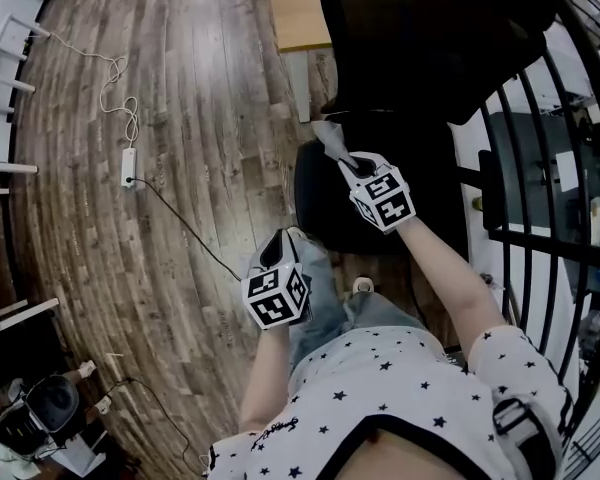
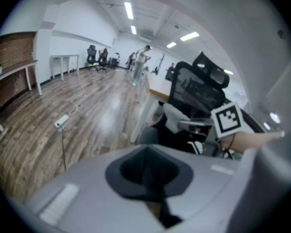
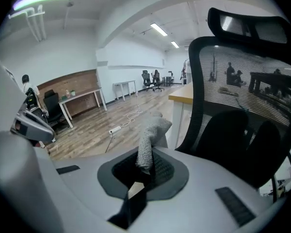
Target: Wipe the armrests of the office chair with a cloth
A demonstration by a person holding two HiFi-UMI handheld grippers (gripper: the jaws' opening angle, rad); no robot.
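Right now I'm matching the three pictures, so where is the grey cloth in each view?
Head view: cloth upper middle, in the right gripper.
Left gripper view: just right of centre.
Right gripper view: centre, rising from the jaws.
Shared landmark: white power strip on the floor.

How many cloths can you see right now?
1. The grey cloth is pinched in the right gripper, sticking out of its jaws close to the office chair. The left gripper holds none; another could lie out of view.
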